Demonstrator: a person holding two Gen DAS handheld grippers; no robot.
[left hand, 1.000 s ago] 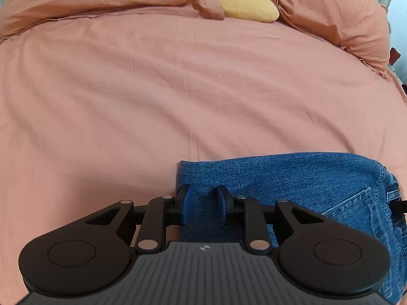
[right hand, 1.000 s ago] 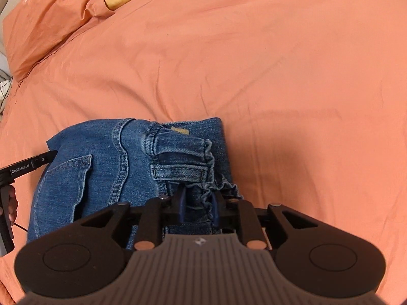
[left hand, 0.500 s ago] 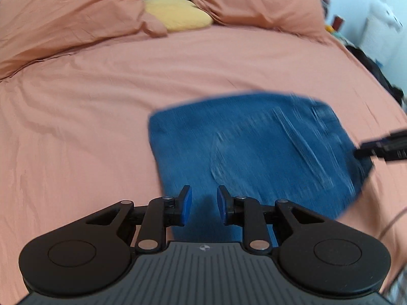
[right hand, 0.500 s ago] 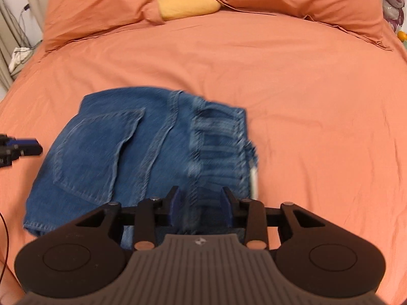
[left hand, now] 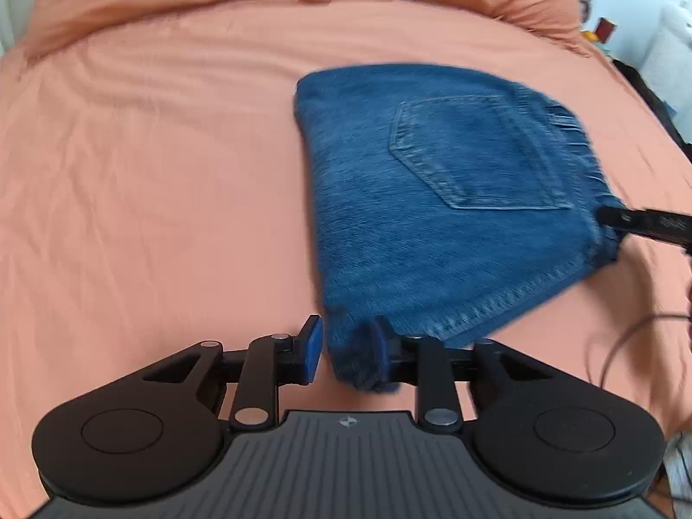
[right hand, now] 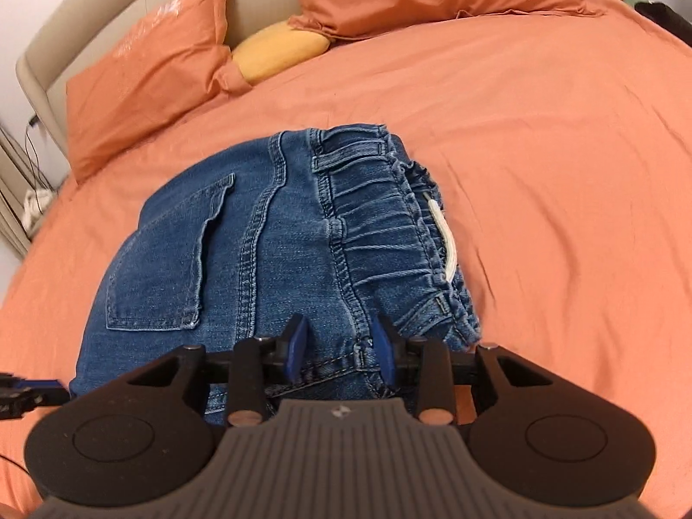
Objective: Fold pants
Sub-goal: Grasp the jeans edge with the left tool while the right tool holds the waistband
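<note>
The folded blue jeans (left hand: 437, 199) lie as a compact bundle on the orange bed, back pocket up. My left gripper (left hand: 346, 357) is open at the bundle's near corner, and the denim's corner lies between its blue pads. In the right wrist view the jeans (right hand: 277, 259) show the elastic waistband and a white label on the right. My right gripper (right hand: 339, 352) is open over the near edge by the waistband seam. The right gripper's tip (left hand: 640, 225) shows at the bundle's right corner in the left wrist view.
Orange pillows (right hand: 147, 86) and a yellow cushion (right hand: 281, 49) lie at the head of the bed against a beige headboard (right hand: 108, 21). Orange sheet (left hand: 151, 194) spreads wide on all sides. Clutter and a cable (left hand: 623, 341) sit at the right bed edge.
Both grippers have opened wider and pulled back and up from the jeans. The bundle now lies farther ahead in both views, and the pillows have come into sight.
</note>
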